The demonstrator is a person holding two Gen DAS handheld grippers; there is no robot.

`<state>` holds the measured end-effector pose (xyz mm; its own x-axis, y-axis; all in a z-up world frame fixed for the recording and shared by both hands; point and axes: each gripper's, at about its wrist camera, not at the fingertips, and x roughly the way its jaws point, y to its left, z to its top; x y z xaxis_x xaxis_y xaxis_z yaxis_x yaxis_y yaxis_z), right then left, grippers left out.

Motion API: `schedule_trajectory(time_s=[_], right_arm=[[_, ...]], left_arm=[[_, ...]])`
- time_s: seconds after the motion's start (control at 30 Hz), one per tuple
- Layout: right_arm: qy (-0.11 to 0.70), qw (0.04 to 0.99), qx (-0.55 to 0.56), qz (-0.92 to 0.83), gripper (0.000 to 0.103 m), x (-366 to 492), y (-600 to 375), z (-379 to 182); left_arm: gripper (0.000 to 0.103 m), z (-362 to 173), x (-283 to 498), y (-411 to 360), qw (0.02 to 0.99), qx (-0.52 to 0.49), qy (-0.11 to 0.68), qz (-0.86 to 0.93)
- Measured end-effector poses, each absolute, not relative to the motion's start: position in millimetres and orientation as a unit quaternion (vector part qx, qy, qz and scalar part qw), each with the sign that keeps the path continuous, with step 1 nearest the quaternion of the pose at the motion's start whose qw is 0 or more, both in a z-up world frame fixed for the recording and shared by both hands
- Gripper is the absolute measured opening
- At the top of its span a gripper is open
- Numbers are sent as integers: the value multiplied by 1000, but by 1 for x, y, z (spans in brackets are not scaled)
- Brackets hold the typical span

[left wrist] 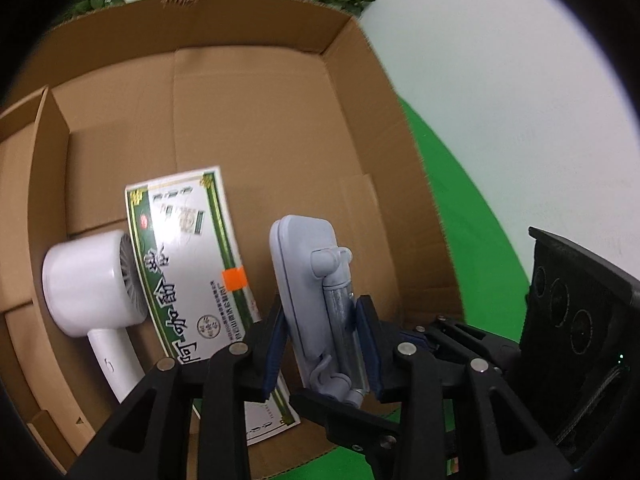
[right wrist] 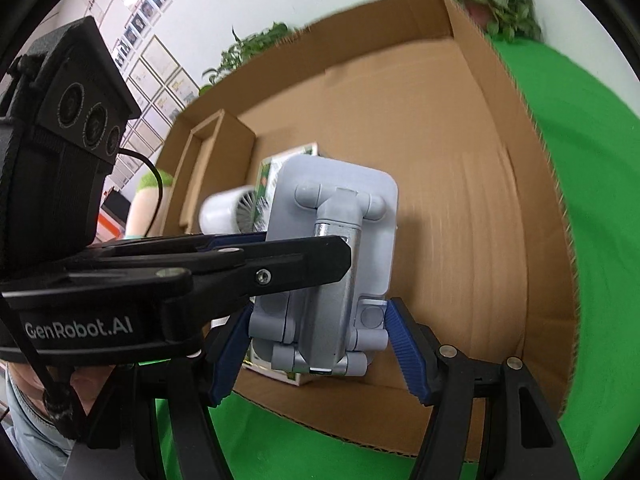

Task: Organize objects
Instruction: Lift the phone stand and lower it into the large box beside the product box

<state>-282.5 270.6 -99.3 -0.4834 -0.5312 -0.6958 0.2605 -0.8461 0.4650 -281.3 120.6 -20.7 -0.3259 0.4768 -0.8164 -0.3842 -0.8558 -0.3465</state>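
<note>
Jaws of the left gripper (left wrist: 322, 344) clamp the grey phone stand (left wrist: 310, 280), held above the cardboard box (left wrist: 256, 112). Right gripper (right wrist: 316, 344) jaws stand apart around its base. At 9 o'clock lie a medicine carton (left wrist: 188, 256) and white hairdryer (left wrist: 86, 284).

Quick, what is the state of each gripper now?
Left gripper: closed on the grey folding stand, held over the cardboard box.
Right gripper: open around the stand's base, pads apart.
</note>
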Motion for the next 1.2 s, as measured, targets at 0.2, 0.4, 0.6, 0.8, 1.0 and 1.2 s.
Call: schedule_trajectory(time_s=[0.2,0.4,0.6,0.8,1.0,1.2], right_arm=[[-144,226,473,-839,63,-284,270,-118],[-127,211,477,-844,63,-286,269,-117],[-109,193,485,-846,63,-287,262,-119],[-90,184,490,-847,63,-286,254,-120],[-58,175,496,-849,64,-284,245,-123],[-55,168,500,-848,64,-286,243,-124]], left_arm=[[40,-39,-283,119,247,-536,-49,806],[37,-35,-276,115,245,-530,-49,811],[37,-23,-260,100,233,-506,-41,829],[38,-9,-241,72,205,-475,-37,855],[38,-22,-239,67,175,-499,-22,848],[37,-26,-236,65,179,-504,-40,844]])
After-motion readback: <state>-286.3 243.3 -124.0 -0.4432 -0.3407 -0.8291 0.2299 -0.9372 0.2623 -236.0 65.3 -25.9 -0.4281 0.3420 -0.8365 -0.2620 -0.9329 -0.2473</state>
